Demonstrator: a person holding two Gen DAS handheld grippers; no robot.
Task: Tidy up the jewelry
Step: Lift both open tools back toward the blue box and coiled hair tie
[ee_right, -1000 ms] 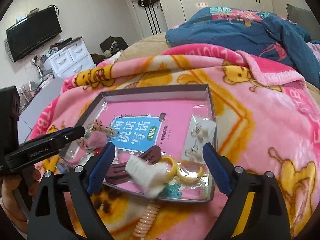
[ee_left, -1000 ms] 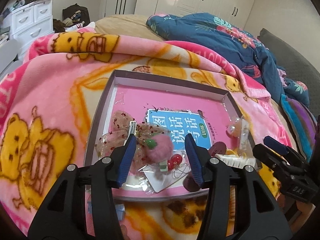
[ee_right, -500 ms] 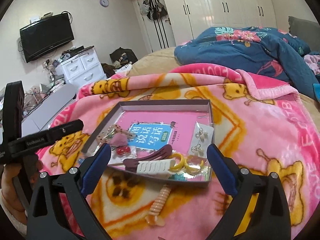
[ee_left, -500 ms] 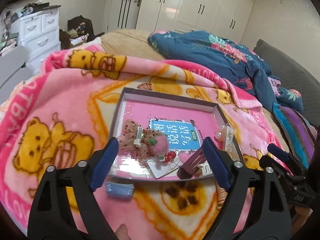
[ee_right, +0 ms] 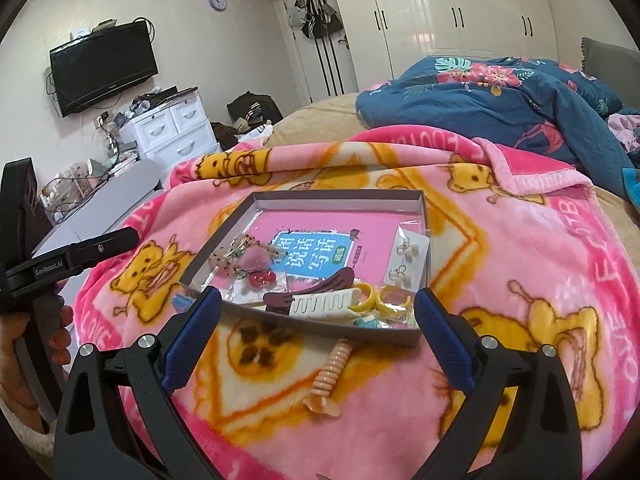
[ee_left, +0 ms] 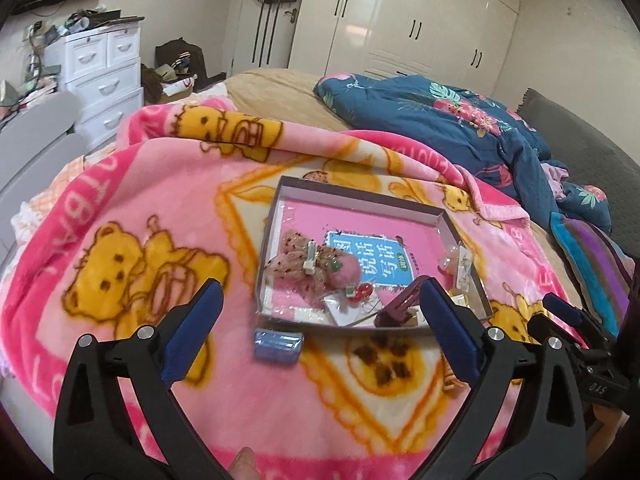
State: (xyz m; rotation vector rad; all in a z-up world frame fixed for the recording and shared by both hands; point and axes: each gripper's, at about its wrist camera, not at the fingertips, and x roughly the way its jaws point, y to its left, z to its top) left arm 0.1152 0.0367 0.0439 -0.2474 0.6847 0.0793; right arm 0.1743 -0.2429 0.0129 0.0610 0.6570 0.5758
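Now both hovering short of the shallow box (ee_left: 276,216): left claw (ee_left: 320,332) opening wide, nothing between its pads; right claw (ee_right: 318,334) spread wide, likewise empty. Inside the box, sequined bow clip (ee_left: 304,258), cherry charm (ee_right: 262,280), white comb clip (ee_right: 324,304), yellow rings (ee_right: 366,298). Just outside its near edge on the pink blanket (ee_left: 120,208), blue clip (ee_left: 277,345) and peach spiral clip (ee_right: 330,376).

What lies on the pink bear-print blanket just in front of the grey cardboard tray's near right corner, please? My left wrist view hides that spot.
Observer: A peach ribbed plastic hair clip lies on the blanket, outside the tray, just in front of its near wall.
Operator: Thank you; is anything inside that corner?
Observer: Yes, yellow plastic rings lie there beside a white toothed hair clip.
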